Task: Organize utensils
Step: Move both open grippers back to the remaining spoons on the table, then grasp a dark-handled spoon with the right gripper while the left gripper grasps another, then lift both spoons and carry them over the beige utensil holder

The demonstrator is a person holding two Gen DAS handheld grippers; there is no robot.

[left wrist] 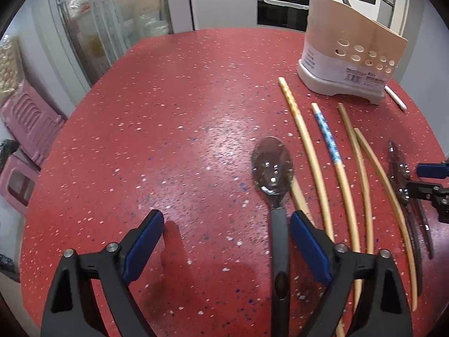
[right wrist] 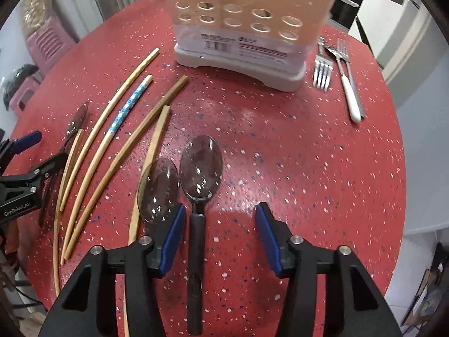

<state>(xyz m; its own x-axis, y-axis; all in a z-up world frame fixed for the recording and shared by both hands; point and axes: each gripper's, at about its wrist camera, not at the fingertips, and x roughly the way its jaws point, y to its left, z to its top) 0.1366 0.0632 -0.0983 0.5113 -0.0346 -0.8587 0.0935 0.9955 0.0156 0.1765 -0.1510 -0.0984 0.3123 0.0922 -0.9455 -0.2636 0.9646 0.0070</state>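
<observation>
In the right wrist view the right tongs [right wrist: 220, 226] stand spread above the red speckled table [right wrist: 322, 174], and a black-handled spoon [right wrist: 199, 168] lies between the two blue pads. Its long axis runs almost straight up the frame, in line with the way the tongs point: the clear bowl sits in the middle of the picture, just past the pad tips, and the handle runs back down toward the bottom edge between the jaws. The handle lies close beside the left-hand pad [right wrist: 174, 236], with a wide gap of bare table to the right-hand one, and neither pad seems to press on it. So the grip, as I judge it, turns on closing across the handle, with the spoon off centre toward the left of the frame.

A second spoon [right wrist: 158, 189] lies just left of the first, its bowl partly behind that left-hand pad; a closing jaw could nudge it.

In the left wrist view the left tongs [left wrist: 227, 230] are also spread, over a third spoon [left wrist: 272, 165] whose handle lies along the inner side of the right-hand pad, bowl toward the middle of the frame. Each spoon is nearest its own hand.

The chopsticks [right wrist: 112, 140] fan out in the left half of the right wrist view. The beige utensil holder [right wrist: 244, 28] stands at top centre, straight ahead of the spoon's bowl, with forks [right wrist: 322, 70] to its right.
</observation>
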